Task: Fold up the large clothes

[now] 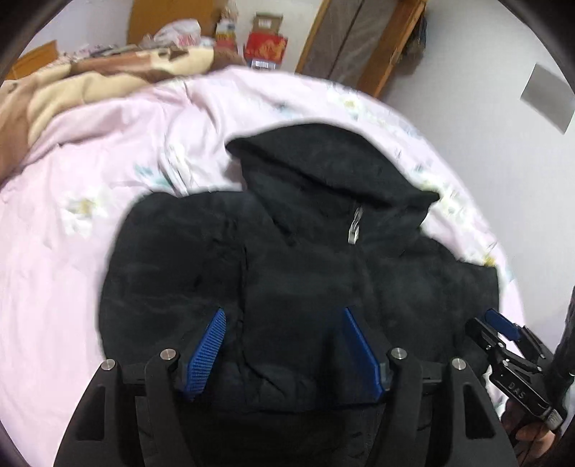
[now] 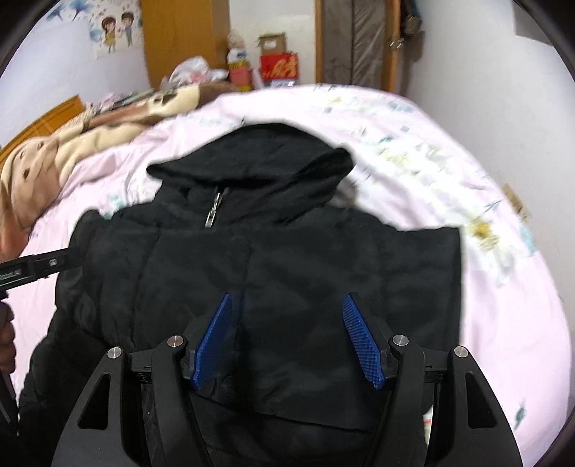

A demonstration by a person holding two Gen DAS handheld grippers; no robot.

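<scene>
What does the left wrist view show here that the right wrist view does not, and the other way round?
Only the left wrist view shows the right gripper from outside, at the jacket's right edge, and a grey panel on the wall. Only the right wrist view shows the cartoon sticker on the wall and the side of the left gripper's body at the frame's left edge. Both show the black hooded jacket lying on the pink bedsheet, its silver zipper pull, the beige blanket, and open jaws over the jacket.

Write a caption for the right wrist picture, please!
Open right gripper hovering over a black hooded jacket on a pink bedsheet.
</scene>
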